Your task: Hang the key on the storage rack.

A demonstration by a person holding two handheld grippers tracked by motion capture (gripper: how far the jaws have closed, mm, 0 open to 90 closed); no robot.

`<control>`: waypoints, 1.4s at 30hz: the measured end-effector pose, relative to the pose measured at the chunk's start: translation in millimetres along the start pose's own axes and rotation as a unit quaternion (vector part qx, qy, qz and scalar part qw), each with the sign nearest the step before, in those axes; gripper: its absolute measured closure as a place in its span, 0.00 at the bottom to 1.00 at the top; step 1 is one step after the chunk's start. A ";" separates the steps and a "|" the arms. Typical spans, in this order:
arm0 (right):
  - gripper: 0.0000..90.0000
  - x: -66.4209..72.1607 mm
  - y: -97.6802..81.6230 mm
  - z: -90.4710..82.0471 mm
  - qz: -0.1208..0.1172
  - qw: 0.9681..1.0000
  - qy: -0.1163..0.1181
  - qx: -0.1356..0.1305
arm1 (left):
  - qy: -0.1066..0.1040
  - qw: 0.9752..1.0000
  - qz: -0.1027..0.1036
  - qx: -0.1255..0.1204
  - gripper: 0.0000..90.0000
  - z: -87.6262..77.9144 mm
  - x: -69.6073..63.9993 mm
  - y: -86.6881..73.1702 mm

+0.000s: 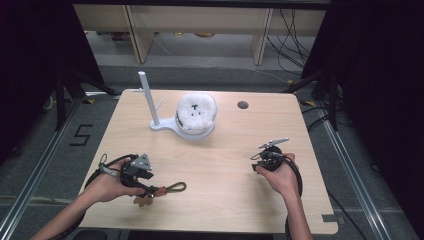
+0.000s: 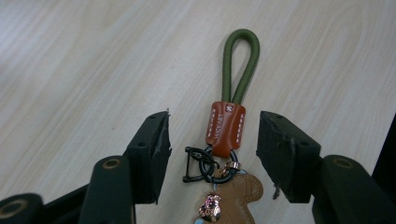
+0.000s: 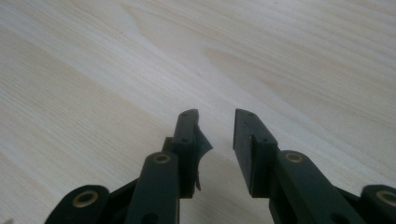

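Note:
A keychain (image 2: 226,123) lies flat on the wooden table (image 1: 225,200): a green cord loop, an orange leather tab, black rings and a brown biscuit-shaped charm. In the high view the keychain (image 1: 167,188) sits near the front left. My left gripper (image 2: 212,135) straddles the orange tab with a jaw on each side, and gaps show between the pads and the leather. From above, the left gripper (image 1: 150,189) points right along the keychain. At the front right, my right gripper (image 1: 257,164) is held low over bare wood. Its jaws (image 3: 217,123) stand a little apart with nothing between them.
A white stand (image 1: 155,107) with an upright post and side pegs rises at the table's back. A fluffy white plush (image 1: 196,112) rests on its base. A round cable hole (image 1: 243,105) sits at the back right. Dark floor and cables surround the table.

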State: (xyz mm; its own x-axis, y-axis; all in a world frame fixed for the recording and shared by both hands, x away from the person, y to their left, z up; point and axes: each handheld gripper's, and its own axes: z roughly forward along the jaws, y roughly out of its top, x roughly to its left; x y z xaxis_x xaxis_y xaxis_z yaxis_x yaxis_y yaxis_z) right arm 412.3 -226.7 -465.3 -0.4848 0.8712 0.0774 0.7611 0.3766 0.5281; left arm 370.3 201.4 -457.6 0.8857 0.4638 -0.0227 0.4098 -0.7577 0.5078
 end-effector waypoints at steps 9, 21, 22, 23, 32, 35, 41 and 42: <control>0.78 -0.3 0.4 -0.5 0.004 1.000 0.004 0.006 | -0.013 0.996 0.048 0.070 0.54 14.8 -2.3 8.0; 0.74 -0.3 -0.7 1.0 0.013 1.000 0.009 0.000 | -0.015 0.990 0.067 0.123 0.54 23.1 -3.0 14.9; 0.74 -0.3 -0.7 1.0 0.013 1.000 0.009 0.000 | -0.015 0.990 0.067 0.123 0.54 23.1 -3.0 14.9; 0.74 -0.5 -0.5 0.7 0.012 1.000 0.011 -0.002 | -0.016 0.989 0.071 0.126 0.54 23.8 -2.9 15.1; 0.73 0.4 0.2 -0.5 0.010 1.000 0.016 -0.007 | -0.020 0.986 0.083 0.142 0.55 28.0 -1.8 18.7; 0.73 0.4 0.2 -0.4 0.011 1.000 0.017 -0.007 | -0.022 0.985 0.088 0.144 0.55 29.7 -1.4 19.9; 0.73 3.2 0.4 -0.9 0.022 1.000 0.019 -0.003 | -0.025 0.984 0.092 0.148 0.56 32.8 -2.2 21.8; 0.73 2.3 0.6 0.3 0.015 1.000 0.019 -0.007 | -0.028 0.984 0.092 0.151 0.57 34.2 -2.4 22.7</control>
State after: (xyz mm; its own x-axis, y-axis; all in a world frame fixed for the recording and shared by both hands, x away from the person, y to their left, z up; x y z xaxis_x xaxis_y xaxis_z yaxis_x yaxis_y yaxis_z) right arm 411.8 -224.4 -465.0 -0.4788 0.8690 0.1251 0.7691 0.3464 0.5372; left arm 384.9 167.5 -475.5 0.9581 0.2864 -0.0050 0.2799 -0.9322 0.2294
